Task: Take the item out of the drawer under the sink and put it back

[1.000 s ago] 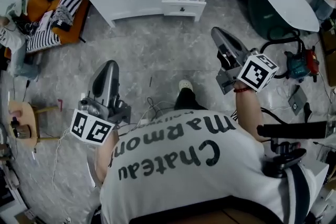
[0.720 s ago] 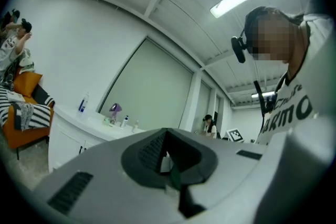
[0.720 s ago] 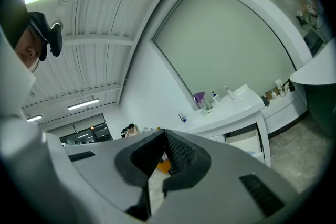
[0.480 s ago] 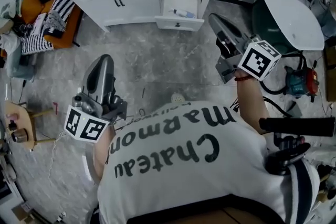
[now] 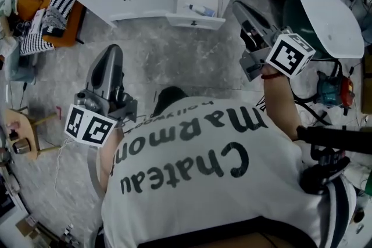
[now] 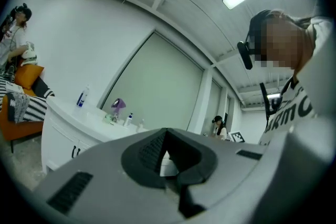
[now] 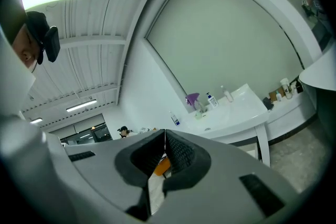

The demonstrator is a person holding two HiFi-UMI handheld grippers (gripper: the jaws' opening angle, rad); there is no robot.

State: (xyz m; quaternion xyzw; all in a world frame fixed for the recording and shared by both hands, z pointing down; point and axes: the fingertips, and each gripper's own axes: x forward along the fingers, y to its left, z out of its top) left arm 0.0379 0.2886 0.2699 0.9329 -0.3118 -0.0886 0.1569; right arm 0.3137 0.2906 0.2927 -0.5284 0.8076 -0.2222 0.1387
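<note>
Drawer (image 5: 196, 21) front edge juts over floor (image 5: 174, 61) (item (image 5: 201, 9) inside); left claw (image 6: 166, 130), right claw (image 7: 165, 132) closed, empty.

The item (image 5: 201, 9) in the drawer (image 5: 195, 21) is too small to identify.

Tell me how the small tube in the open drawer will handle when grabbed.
The tube looks small and slim, so probably light. Lying on its side in the drawer, its rounded shape may let it roll if nudged. Stiff or squashy: cannot tell.
</note>
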